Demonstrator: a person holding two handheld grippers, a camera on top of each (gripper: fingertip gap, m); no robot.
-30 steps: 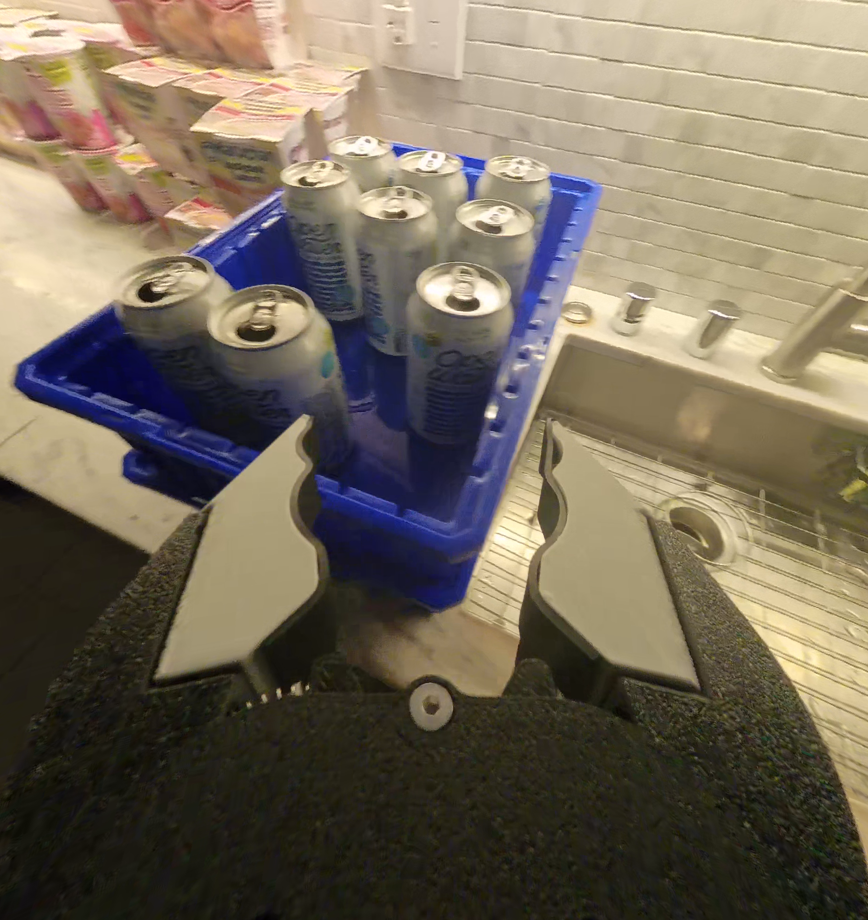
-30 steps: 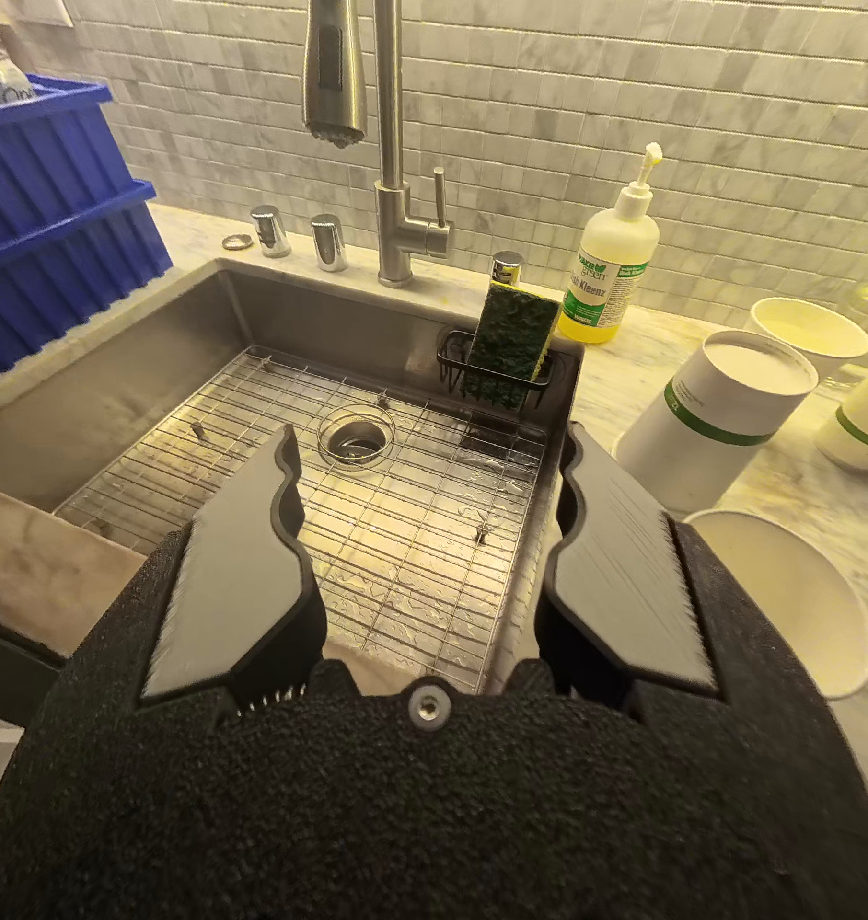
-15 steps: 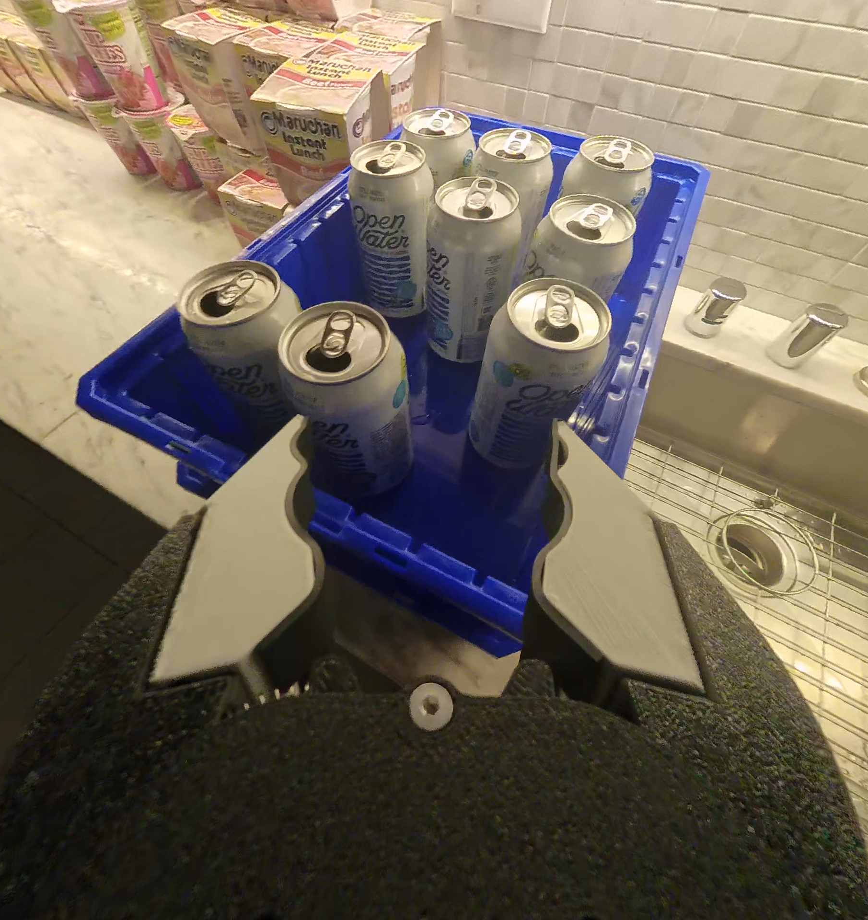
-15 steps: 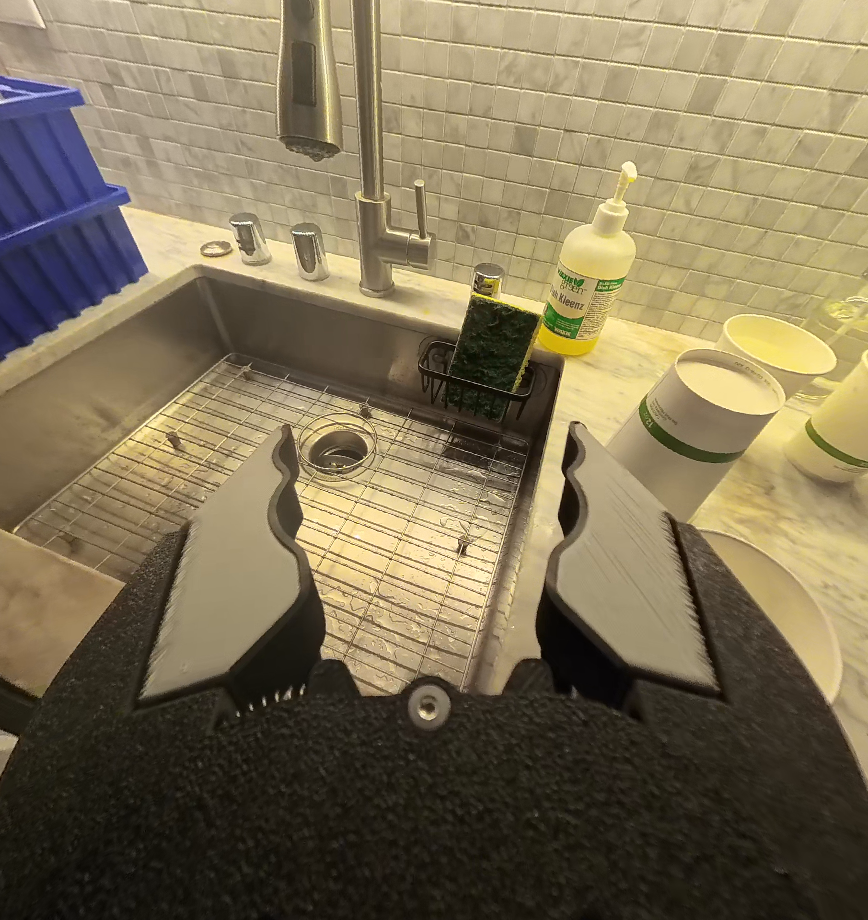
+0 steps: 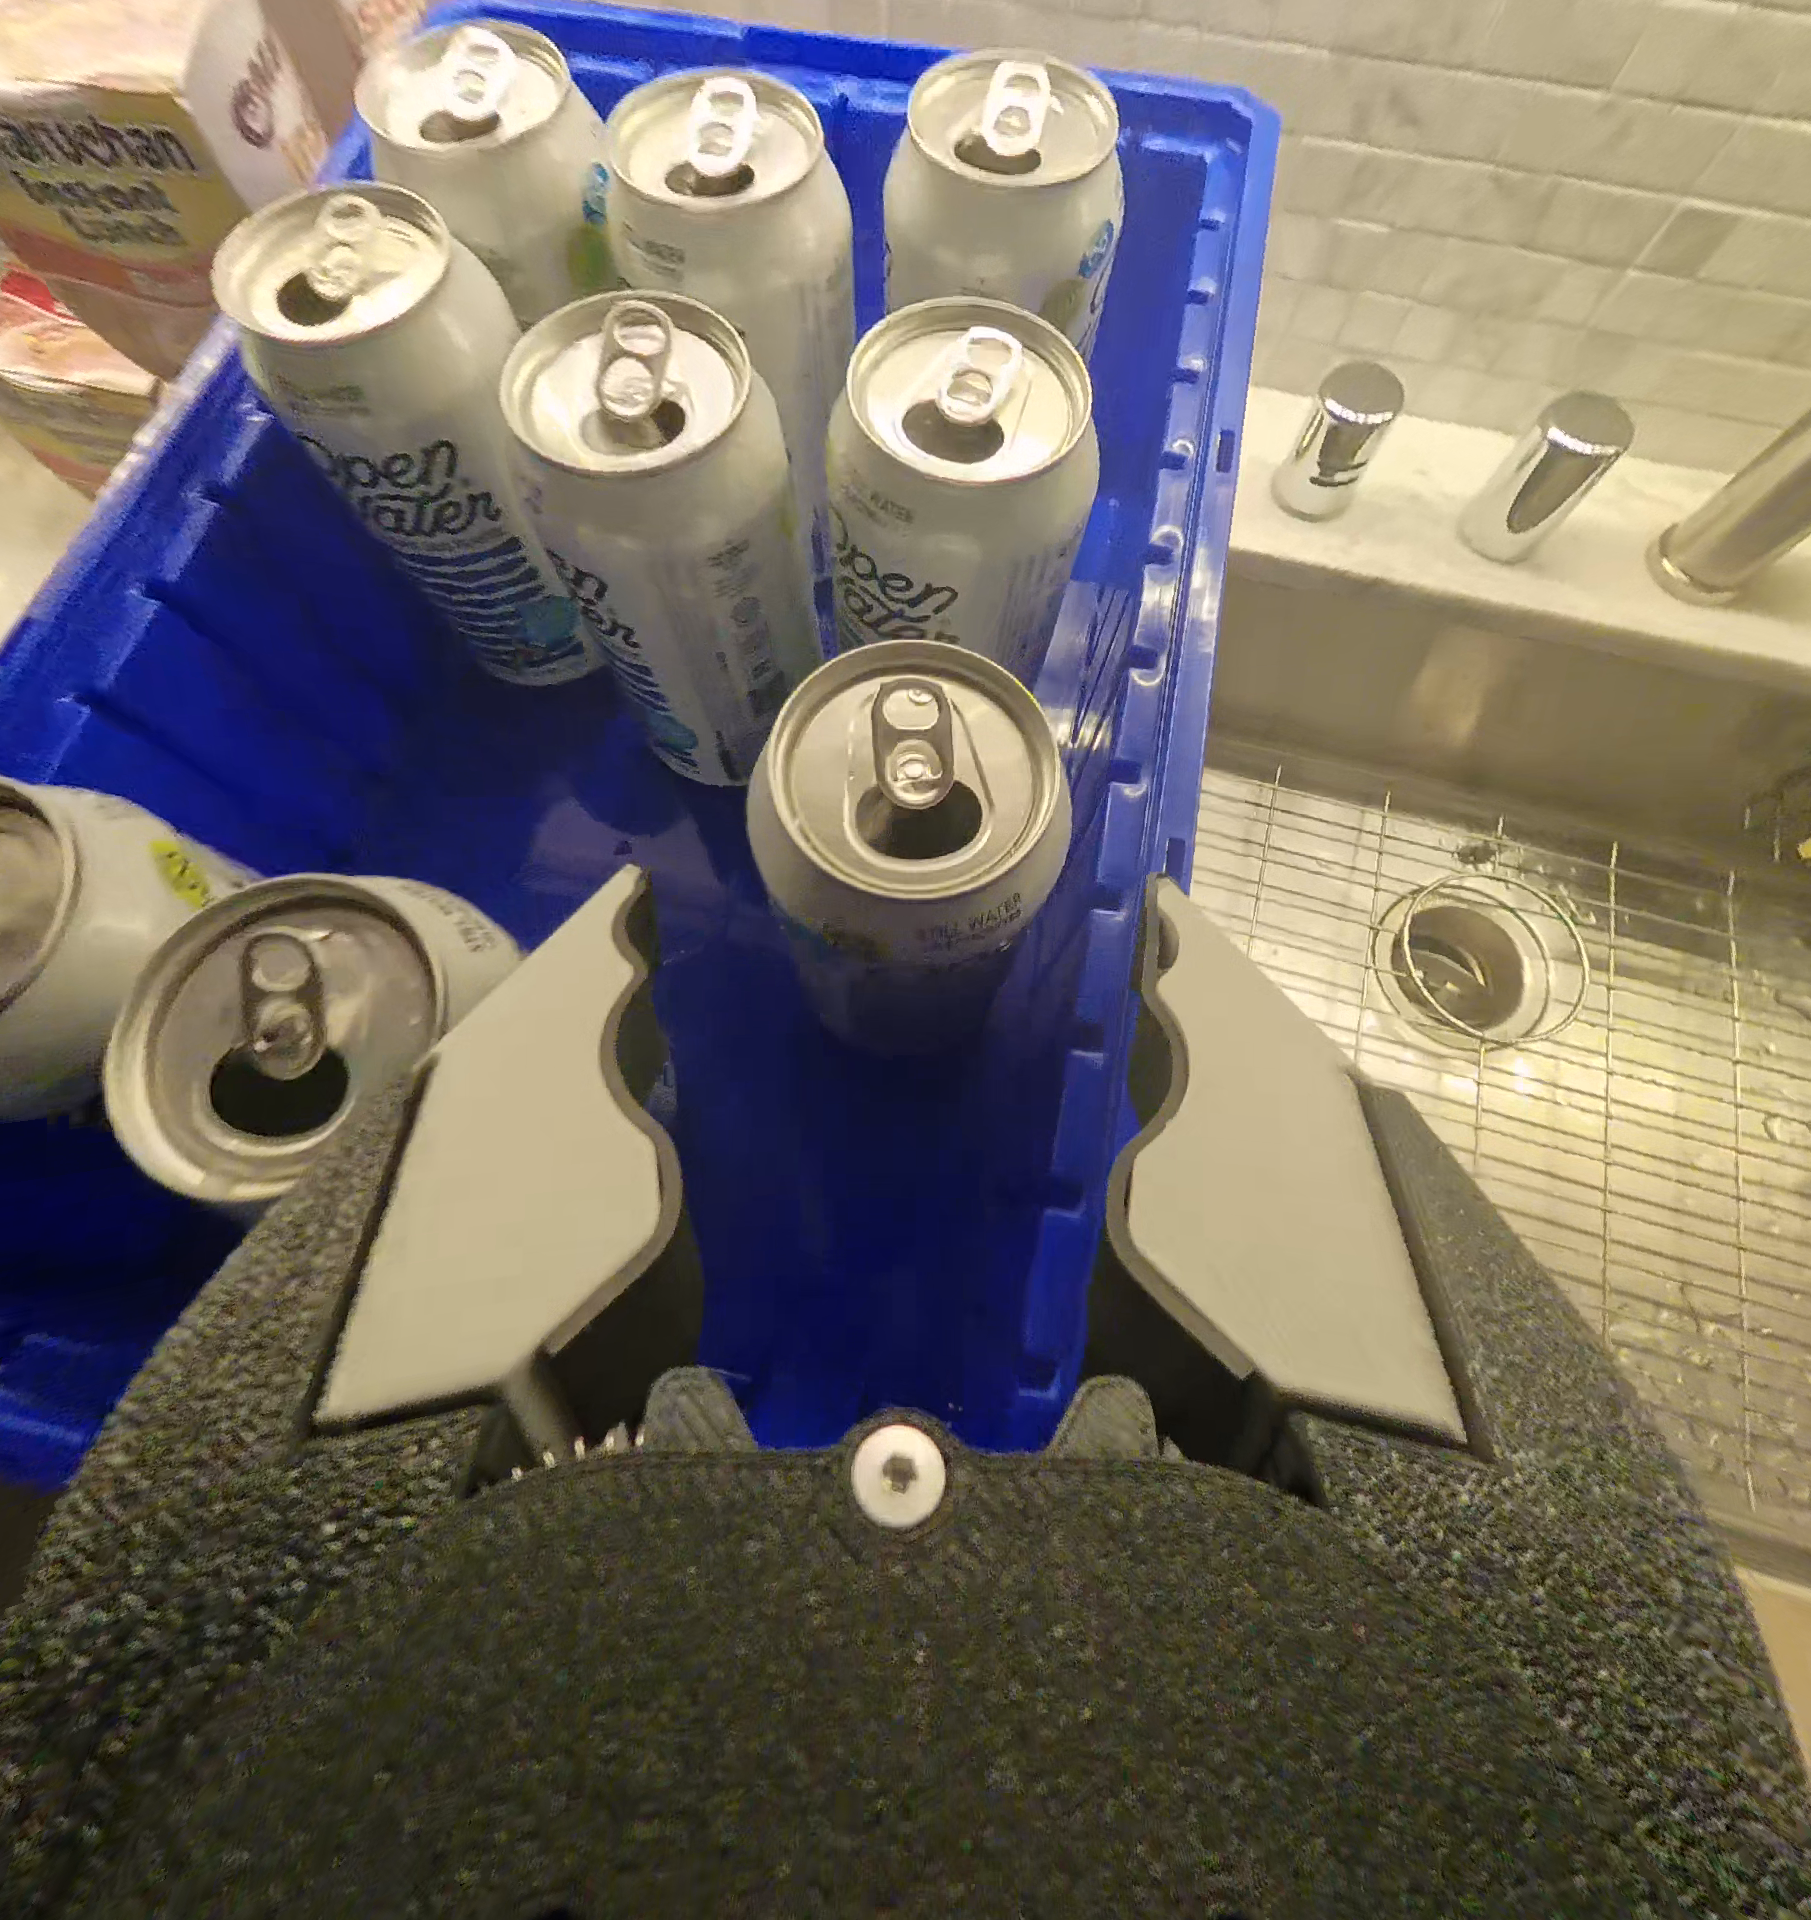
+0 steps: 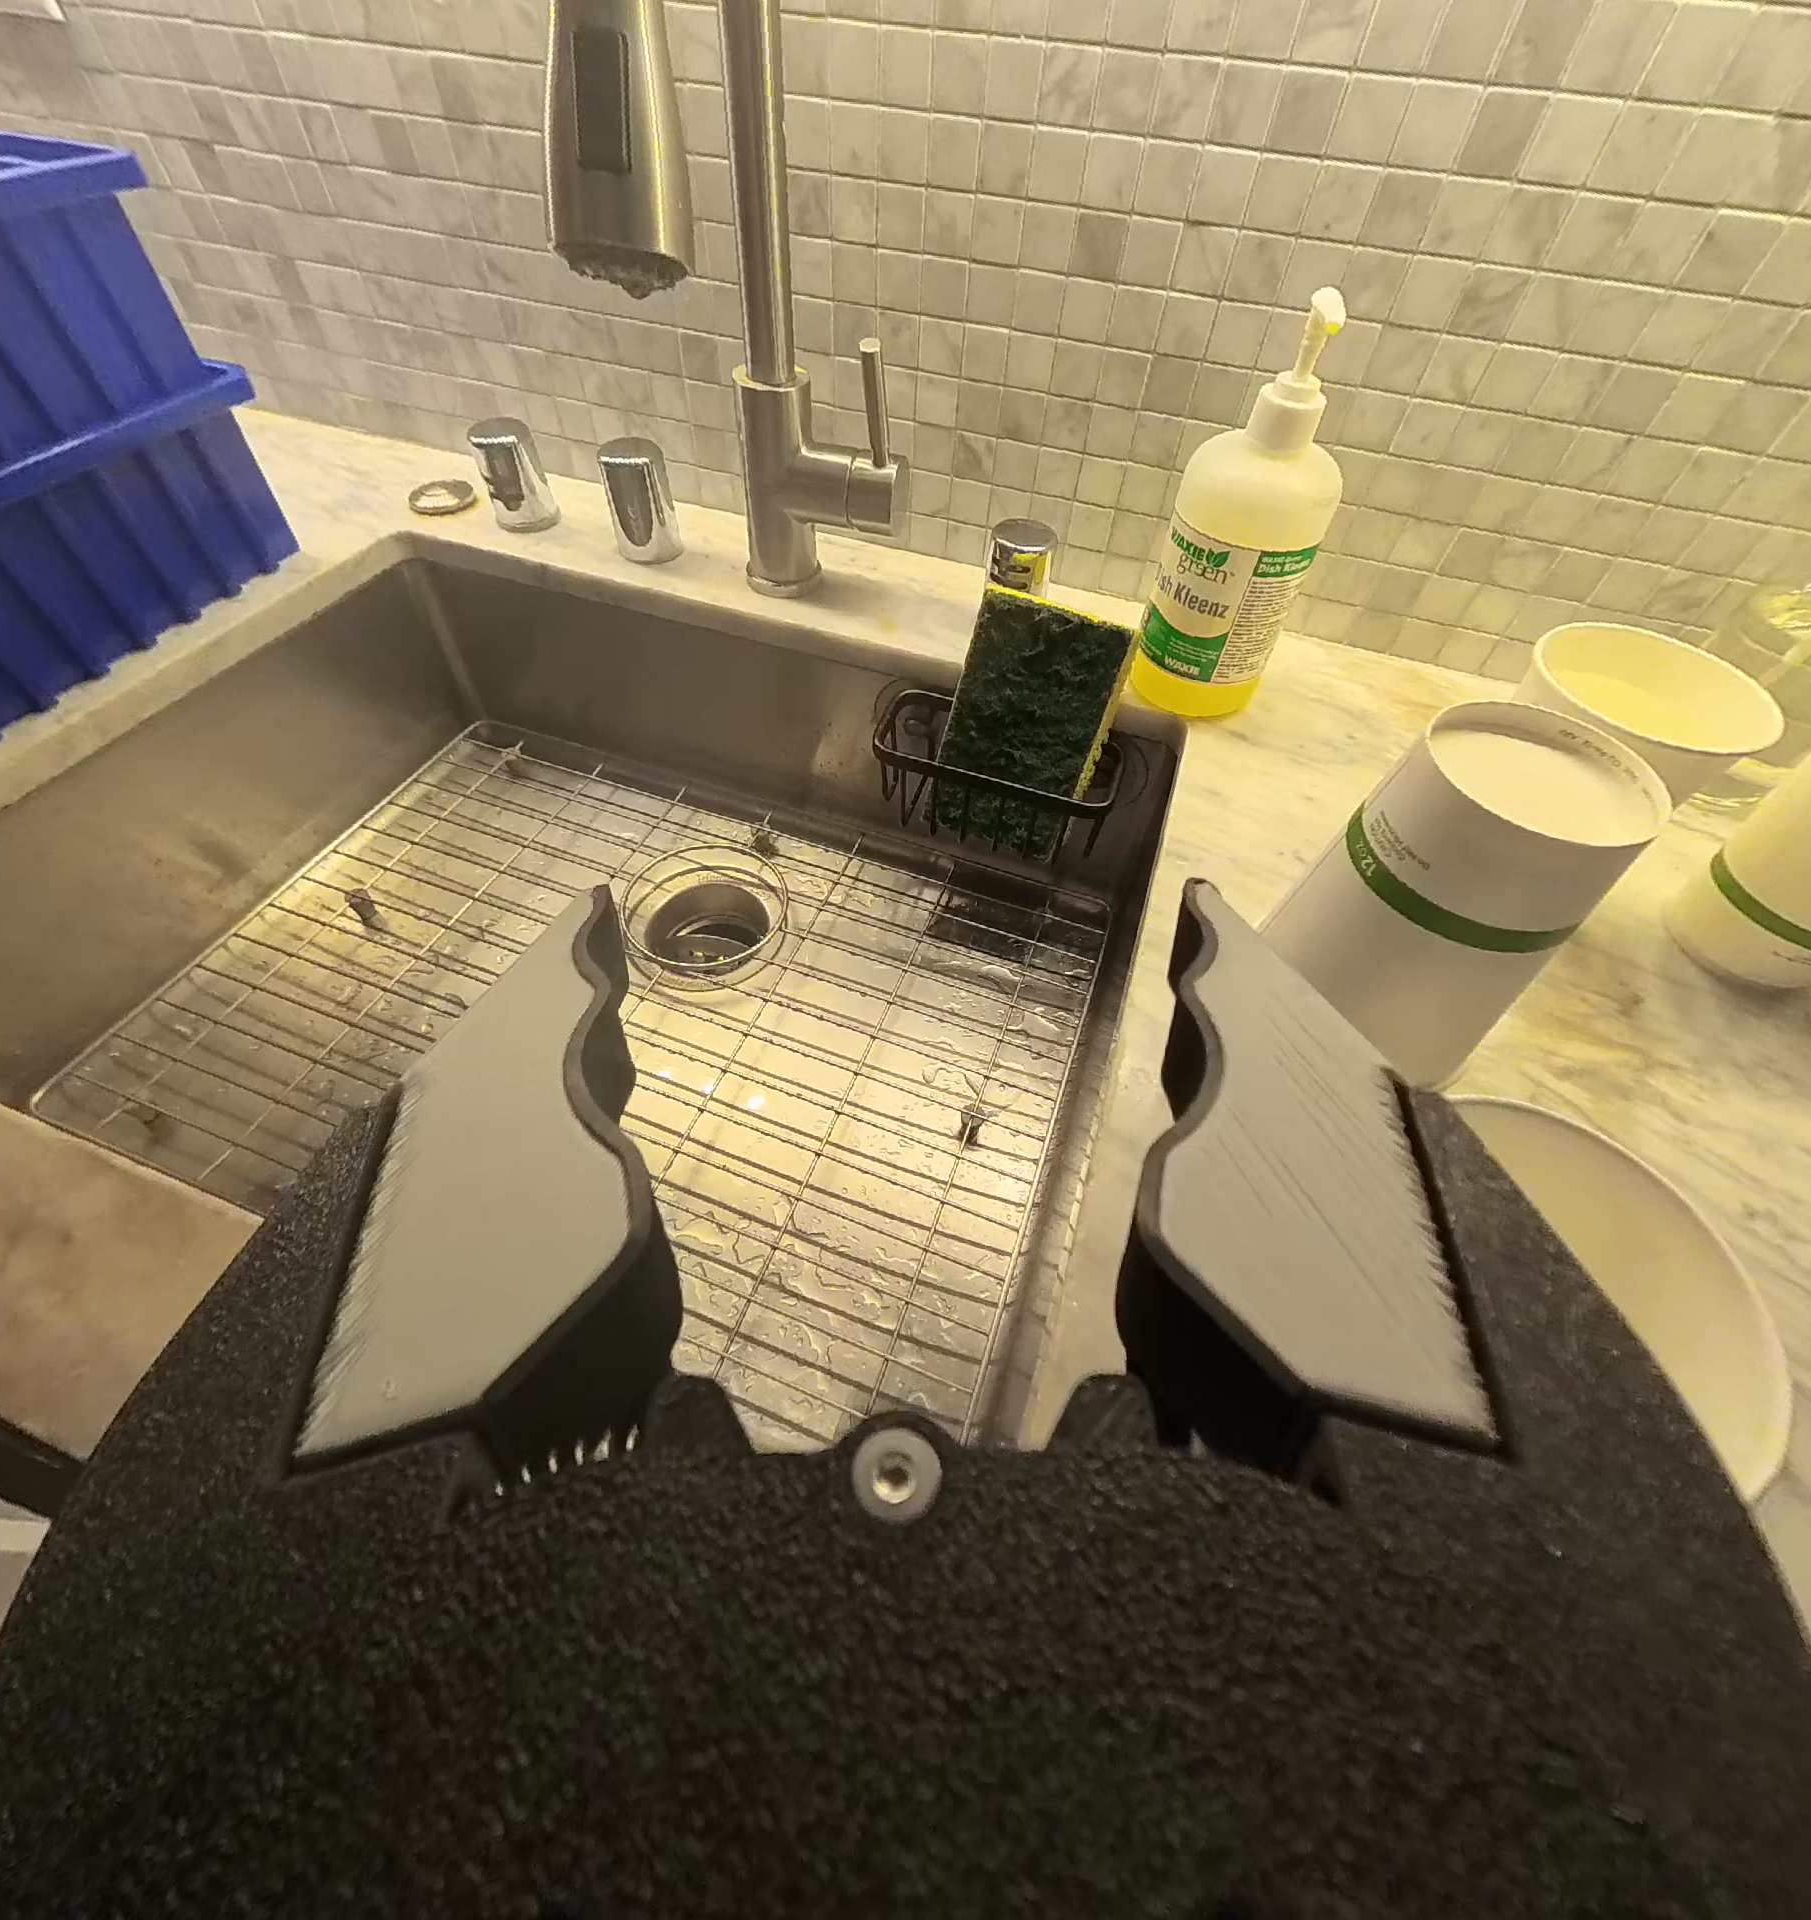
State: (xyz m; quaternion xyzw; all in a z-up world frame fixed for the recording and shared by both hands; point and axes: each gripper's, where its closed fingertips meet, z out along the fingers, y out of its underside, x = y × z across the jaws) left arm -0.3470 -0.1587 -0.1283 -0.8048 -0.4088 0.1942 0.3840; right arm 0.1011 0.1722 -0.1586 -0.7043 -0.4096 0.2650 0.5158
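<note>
A blue plastic crate [image 5: 1171, 665] holds several opened silver drink cans. My left gripper [image 5: 896, 894] is open and hovers over the crate's near right corner. The nearest can [image 5: 906, 831] stands upright just ahead of and between the fingertips, untouched. Two more cans [image 5: 267, 1029] lean at the near left by the left finger. My right gripper [image 6: 896, 920] is open and empty above the steel sink [image 6: 257, 727], over its wire grid [image 6: 828, 1143] near the drain [image 6: 703, 914]. The crate's side shows at the left of the right wrist view [image 6: 80, 540].
A tall faucet [image 6: 766, 416], a sponge in a black caddy [image 6: 1026, 717] and a yellow soap bottle [image 6: 1233, 582] stand at the sink's back. White paper cups [image 6: 1472, 883] and a bowl [image 6: 1649, 1299] sit on the marble counter at right. Food boxes [image 5: 59, 208] are stacked left of the crate. My right tips are roughly 15 centimetres from the bowl [image 6: 1649, 1299].
My left gripper has moved forward and down over the crate, so the nearest can now sits between its fingertips. My right gripper has drifted slightly and stays open over the sink.
</note>
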